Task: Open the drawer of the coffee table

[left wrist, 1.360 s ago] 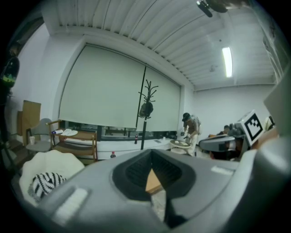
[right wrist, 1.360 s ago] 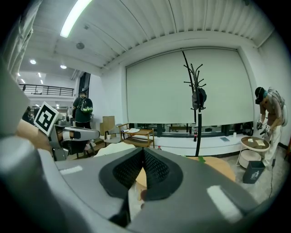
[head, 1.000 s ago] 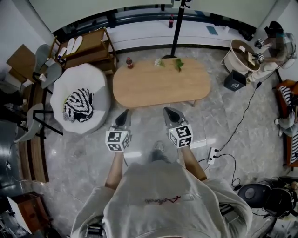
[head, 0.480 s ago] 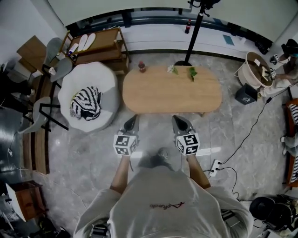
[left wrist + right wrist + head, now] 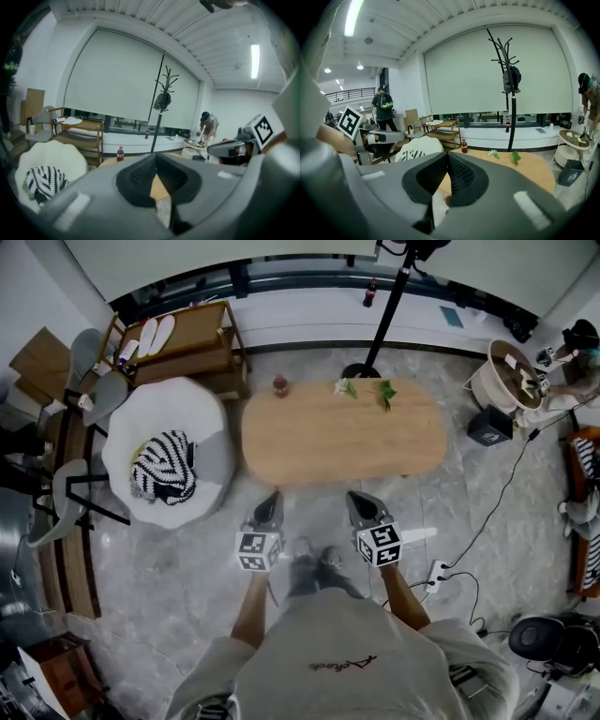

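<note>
The oval wooden coffee table (image 5: 342, 439) stands in front of me; no drawer shows from above. In the head view my left gripper (image 5: 273, 496) and right gripper (image 5: 354, 496) hover side by side just short of the table's near edge, both pointing at it. Each is shut with nothing between its fingers. In the left gripper view the left gripper (image 5: 156, 157) has its jaws pressed together, with the table top (image 5: 159, 187) showing beyond. The right gripper (image 5: 448, 156) shows the same in its own view, with the table (image 5: 529, 171) ahead.
A white beanbag chair (image 5: 202, 418) with a striped cloth (image 5: 161, 467) sits left of the table. On the table's far edge are a red-capped bottle (image 5: 279, 384) and green sprigs (image 5: 384, 393). A coat stand (image 5: 380, 320) rises behind. A power strip (image 5: 436, 573) and cable lie at my right.
Both grippers have moved forward and sunk lower together before the table's near edge. Their jaws stayed shut throughout.
</note>
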`<act>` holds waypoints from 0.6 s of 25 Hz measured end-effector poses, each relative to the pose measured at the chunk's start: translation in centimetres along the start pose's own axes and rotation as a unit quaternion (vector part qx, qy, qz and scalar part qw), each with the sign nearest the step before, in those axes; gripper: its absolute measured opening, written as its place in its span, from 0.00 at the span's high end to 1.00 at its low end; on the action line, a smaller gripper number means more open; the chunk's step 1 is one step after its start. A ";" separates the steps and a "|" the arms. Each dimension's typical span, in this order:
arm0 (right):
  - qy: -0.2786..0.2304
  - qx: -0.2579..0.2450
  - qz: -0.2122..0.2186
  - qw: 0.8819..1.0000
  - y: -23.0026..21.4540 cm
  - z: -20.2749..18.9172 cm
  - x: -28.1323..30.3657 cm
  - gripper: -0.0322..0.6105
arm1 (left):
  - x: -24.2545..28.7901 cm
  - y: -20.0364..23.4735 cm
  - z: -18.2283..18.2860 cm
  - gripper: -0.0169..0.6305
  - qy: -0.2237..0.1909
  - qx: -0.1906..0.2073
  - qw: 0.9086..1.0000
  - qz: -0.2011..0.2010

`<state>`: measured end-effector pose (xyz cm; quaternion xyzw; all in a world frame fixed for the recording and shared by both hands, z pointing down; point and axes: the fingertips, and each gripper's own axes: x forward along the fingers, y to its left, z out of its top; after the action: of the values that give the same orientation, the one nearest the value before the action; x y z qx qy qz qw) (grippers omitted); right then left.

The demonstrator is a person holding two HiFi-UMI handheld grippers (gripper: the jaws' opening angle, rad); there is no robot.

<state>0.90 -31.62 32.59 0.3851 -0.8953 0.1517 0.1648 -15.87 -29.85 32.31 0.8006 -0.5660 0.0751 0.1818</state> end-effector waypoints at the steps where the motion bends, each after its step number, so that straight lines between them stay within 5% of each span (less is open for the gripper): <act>1: 0.003 0.000 -0.002 1.000 0.1 0.0 0.9 0.94 | 0.4 0.9 -0.3 0.97 0.003 -0.001 1.000 -0.002; 15: 0.039 0.010 -0.003 0.999 0.5 -3.0 8.1 0.94 | 3.1 7.3 -5.5 0.97 0.034 -0.031 0.999 -0.003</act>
<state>-4.16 -35.28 38.50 0.3834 -0.8855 0.1751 0.1957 -21.09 -32.67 39.90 0.7933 -0.5590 0.0838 0.2261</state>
